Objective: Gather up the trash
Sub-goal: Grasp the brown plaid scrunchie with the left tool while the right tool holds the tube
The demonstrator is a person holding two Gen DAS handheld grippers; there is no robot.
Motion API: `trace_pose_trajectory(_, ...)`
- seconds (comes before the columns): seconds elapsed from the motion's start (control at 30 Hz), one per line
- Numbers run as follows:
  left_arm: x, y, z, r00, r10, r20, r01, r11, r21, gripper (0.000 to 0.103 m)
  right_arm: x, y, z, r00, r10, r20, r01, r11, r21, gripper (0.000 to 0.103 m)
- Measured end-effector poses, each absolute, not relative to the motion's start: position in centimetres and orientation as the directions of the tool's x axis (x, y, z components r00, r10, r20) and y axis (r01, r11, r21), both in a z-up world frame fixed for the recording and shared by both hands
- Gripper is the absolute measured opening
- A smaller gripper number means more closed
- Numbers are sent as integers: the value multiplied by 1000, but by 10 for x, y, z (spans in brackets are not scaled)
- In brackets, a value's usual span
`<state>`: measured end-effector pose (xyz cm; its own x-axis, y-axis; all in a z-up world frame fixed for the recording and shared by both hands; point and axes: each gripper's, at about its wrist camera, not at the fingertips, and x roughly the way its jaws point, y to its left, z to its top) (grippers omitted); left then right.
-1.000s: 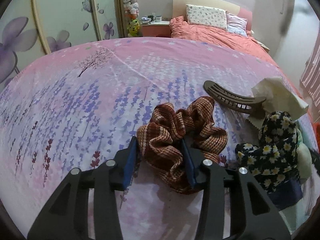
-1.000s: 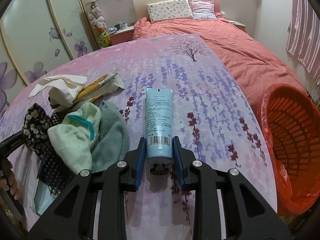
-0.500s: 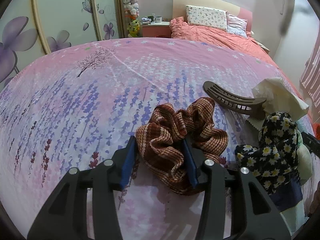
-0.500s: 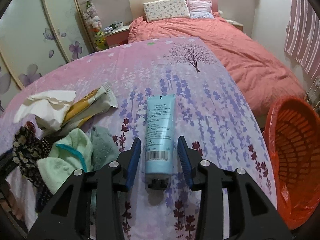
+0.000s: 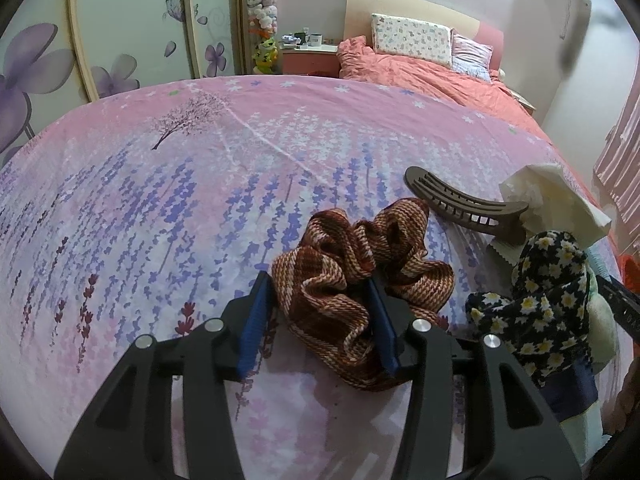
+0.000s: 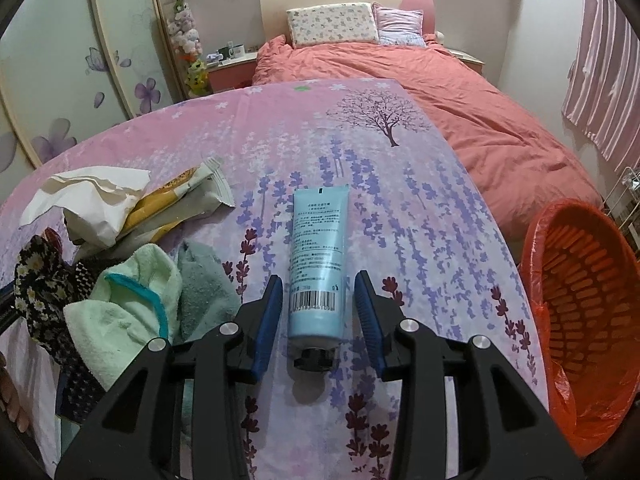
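Tube [image 6: 318, 264] betw. parted right gripper [image 6: 319, 300] jaws

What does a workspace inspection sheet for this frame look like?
Surface: floral pink sheet.
Job's things: crumpled paper, snack wrapper, blue tube; orange bin at right.
Clutter: brown scrunchie, hair clip, daisy-print cloth, green towel.
Grippers: left gripper jaws around the scrunchie; right gripper jaws open, astride the tube.
Cables: nothing seen.
Surroundings: bed, wardrobe.
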<state>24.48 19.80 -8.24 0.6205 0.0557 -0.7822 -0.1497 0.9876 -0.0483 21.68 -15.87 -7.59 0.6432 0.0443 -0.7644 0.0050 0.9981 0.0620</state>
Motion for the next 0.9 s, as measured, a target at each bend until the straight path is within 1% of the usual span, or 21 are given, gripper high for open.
trace_pose_trajectory(0.2,245,198,-82,622,48,-782,-147,988,-57,49,218,-160,-76,645,67,-761,4,996,90,39)
trace_pose_trajectory(0.6,243,201,-82,623,40,-781,-144,988,-64,52,218,-165,-76,646,77,-760,1,995,102,39)
trace_pose_trajectory(0.73,245,197,-83,618,57,-784,-142,989,-39,53,218,-165,-76,646,77,-760,1,995,101,39)
trace_pose_trajectory(0.8,248,194,-83,614,74,-786,-139,990,-14,49,218,-166,-76,646,79,-759,0,995,103,38)
trace_pose_trajectory(0.83,248,193,-83,615,76,-785,-134,991,-9,44,218,-165,-76,647,72,-759,5,995,99,31)
trace_pose_trajectory(0.87,249,192,-82,619,71,-782,-124,992,-9,32,218,-165,-75,648,71,-759,6,995,98,29)
trace_pose_trajectory(0.9,249,191,-82,622,65,-781,-118,993,-11,31,218,-165,-75,648,74,-758,2,995,99,28)
